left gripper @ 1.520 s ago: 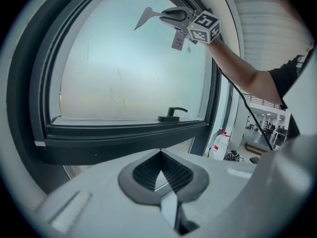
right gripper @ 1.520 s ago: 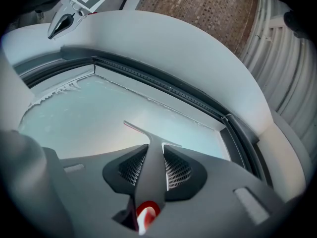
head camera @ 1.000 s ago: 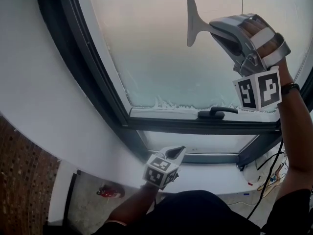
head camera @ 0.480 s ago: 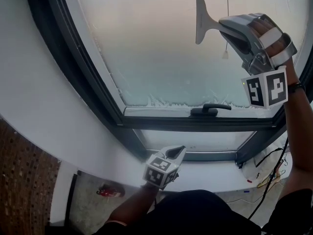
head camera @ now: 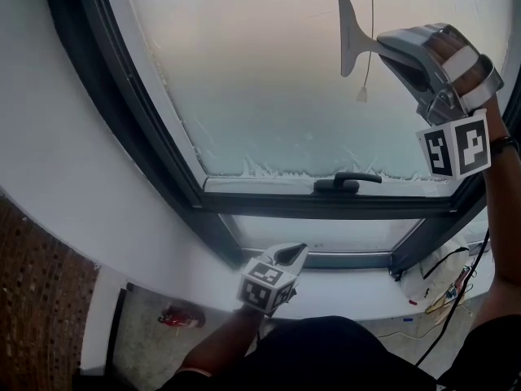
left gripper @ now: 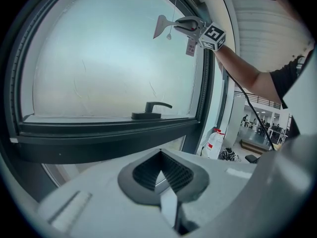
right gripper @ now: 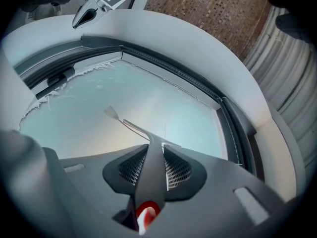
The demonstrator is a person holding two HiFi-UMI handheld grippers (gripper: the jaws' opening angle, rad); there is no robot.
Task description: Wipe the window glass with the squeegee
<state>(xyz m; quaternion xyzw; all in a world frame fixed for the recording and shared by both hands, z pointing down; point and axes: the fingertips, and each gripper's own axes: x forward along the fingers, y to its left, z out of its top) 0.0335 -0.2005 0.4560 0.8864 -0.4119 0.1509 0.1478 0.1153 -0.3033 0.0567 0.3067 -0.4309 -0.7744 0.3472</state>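
Got the right gripper (head camera: 383,43) clamped tight on the dark handle of the squeegee (head camera: 350,32), up near the top right corner of the glass (head camera: 260,80). Holding the pale blade upright at the pane; can't tell if it's actually touching. Right beside the blade, crossing its neck, got a thin pull cord (head camera: 370,6) with a small cone-shaped end hanging just below. Frosted, milky glass, with jagged icy-looking fringe along the bottom edge. Down there too, a dark lever handle (head camera: 348,182) on the thick dark frame (head camera: 163,145).

Got the left gripper (head camera: 290,254) low by the front edge of the white sill (head camera: 358,287), ribbed pads closed together on nothing. Past the frame's right side, spotted a white jug (left gripper: 214,144) with a red cap, contents not visible. Also loose cables (head camera: 452,287) at the sill's right end.
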